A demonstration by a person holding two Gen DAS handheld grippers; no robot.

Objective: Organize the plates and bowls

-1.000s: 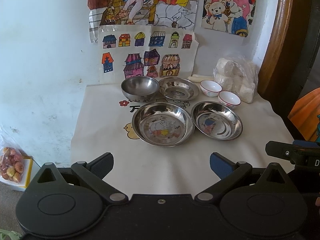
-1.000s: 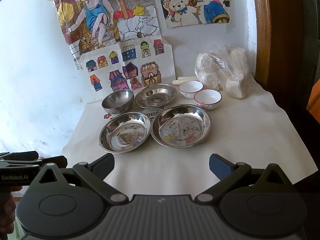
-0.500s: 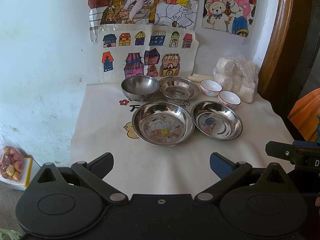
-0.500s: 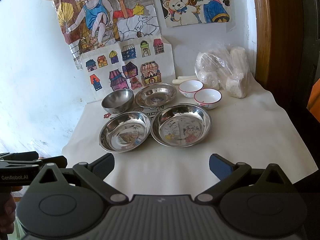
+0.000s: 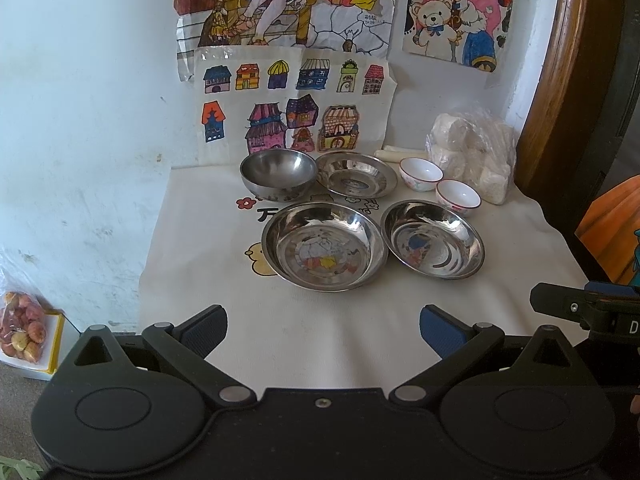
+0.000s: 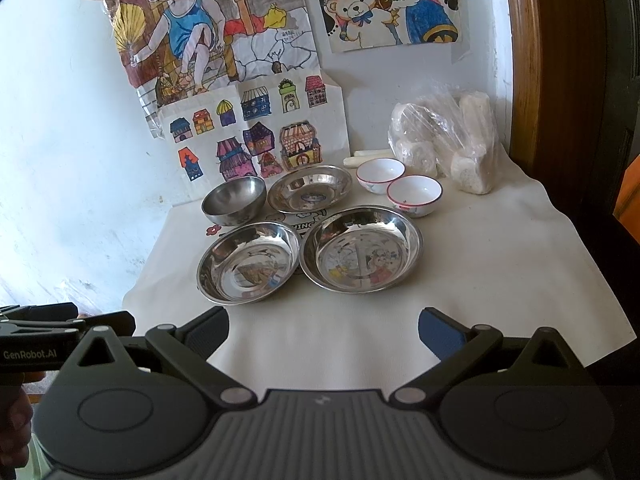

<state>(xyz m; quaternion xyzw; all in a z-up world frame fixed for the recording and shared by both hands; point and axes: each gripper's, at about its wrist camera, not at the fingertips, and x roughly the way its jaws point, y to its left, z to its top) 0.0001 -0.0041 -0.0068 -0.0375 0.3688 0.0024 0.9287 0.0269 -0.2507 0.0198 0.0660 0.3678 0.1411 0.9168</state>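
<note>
Bare cloth on the counter (image 5: 320, 332) lies open in front of both large steel plates (image 5: 324, 252). Behind them, bowls crowd together; a plastic bag (image 5: 472, 160) blocks the right rear corner.

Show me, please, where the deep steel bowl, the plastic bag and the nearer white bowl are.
deep steel bowl (image 5: 278, 168), left wrist view, on its inner wall.
plastic bag (image 6: 444, 140), right wrist view, on its clear front.
nearer white bowl (image 6: 414, 192), right wrist view, on its white inside.

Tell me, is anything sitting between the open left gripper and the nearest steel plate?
No. In the left wrist view only bare white cloth lies between the left gripper and the big steel plate.
</note>
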